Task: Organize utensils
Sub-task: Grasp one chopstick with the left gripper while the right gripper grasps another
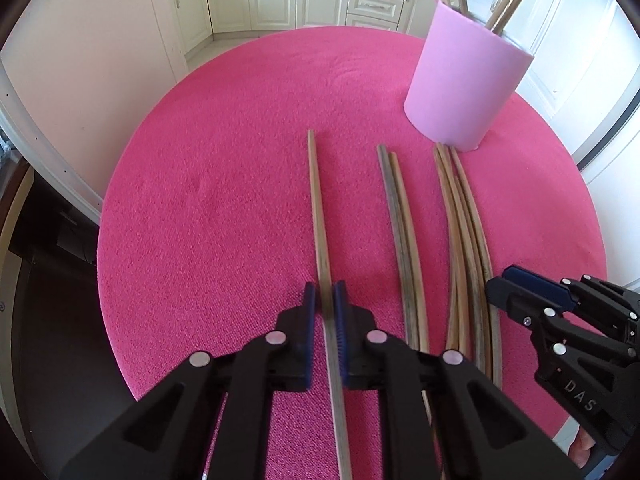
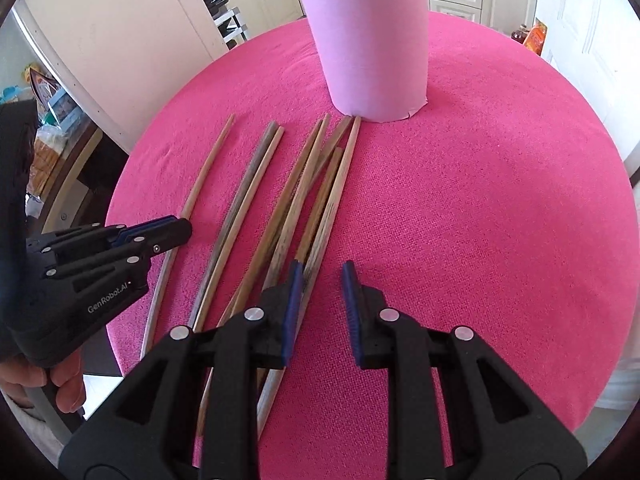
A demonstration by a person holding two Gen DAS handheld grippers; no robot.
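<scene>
One stick [image 1: 320, 216] is clamped between the blue pads of the left claw [image 1: 328, 300], gripped low on its length, so most of it runs ahead toward the upper centre of the left view while its tail passes back under the claw. The grip looks off-balance: on lifting, the long end may sag or swivel between the pads, and it could then miss the cup [image 1: 460, 92] mouth. The right claw [image 2: 320, 280] stands parted with nothing between its pads, its left pad just over the bundle [image 2: 312, 200] at mid frame; closing there risks pinching several sticks at once or scattering them. A pair [image 2: 248, 184] lies between the single stick and the bundle. The cup stands at the upper right of the left view, already holding sticks that lean outward; its wall looks like soft pale pink foam sheet, light enough to tip if knocked. All sticks are slender, tapered, worn brown wood. The desk [image 2: 500, 200] is round, covered in nubbly magenta cloth that should resist sliding.
</scene>
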